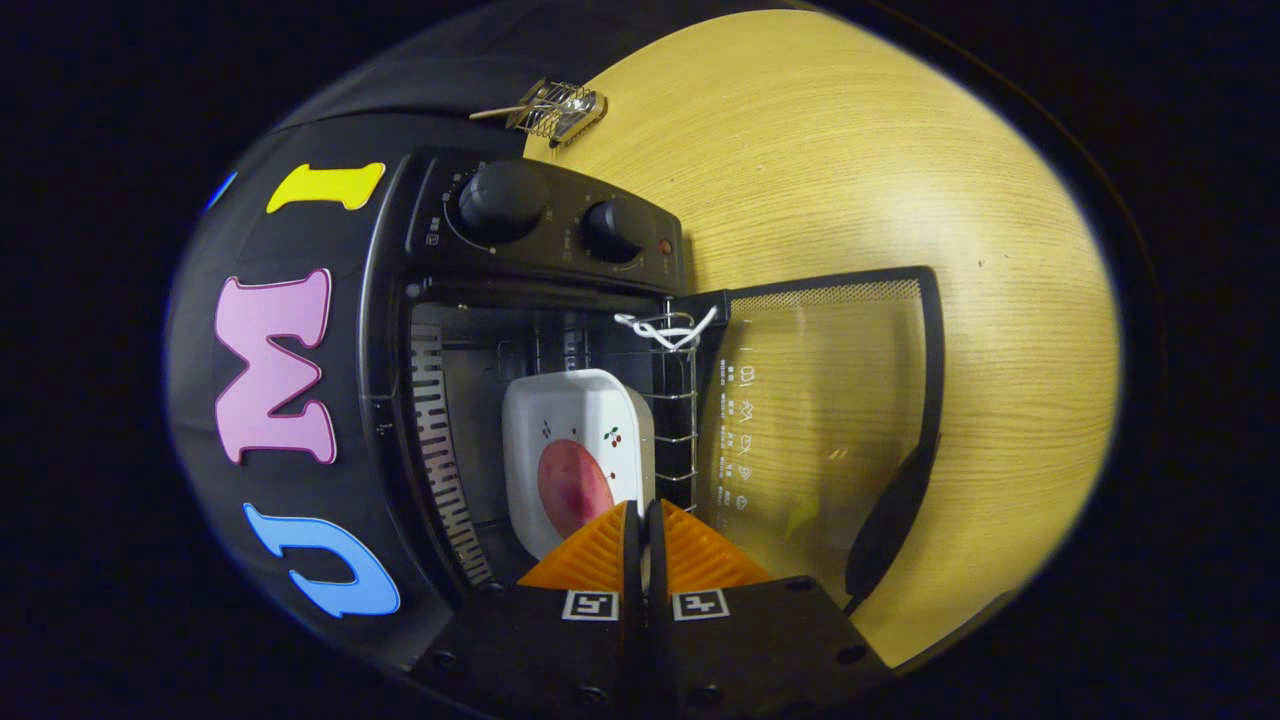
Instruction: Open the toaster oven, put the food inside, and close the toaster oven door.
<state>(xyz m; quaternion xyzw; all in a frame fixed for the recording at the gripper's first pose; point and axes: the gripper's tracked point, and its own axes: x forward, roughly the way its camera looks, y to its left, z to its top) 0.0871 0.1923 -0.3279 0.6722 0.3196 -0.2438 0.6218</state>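
The black toaster oven [400,330] stands with its glass door [820,400] swung fully down over the wooden table. Inside the cavity a white square dish [575,410] rests on the wire rack [680,420], and a round pink-red piece of food [570,485] lies in it. My gripper [645,508] reaches into the oven mouth. Its fingers are nearly together, pinching the dish's near rim, and a thin white strip of that rim shows between them.
Two black knobs [500,200] [615,228] sit on the oven's control panel. The door's dark handle [890,510] juts out at its far edge. A white cord [668,330] is tied to the rack. A small wire holder [560,108] lies on the wooden table [900,170] beyond the oven.
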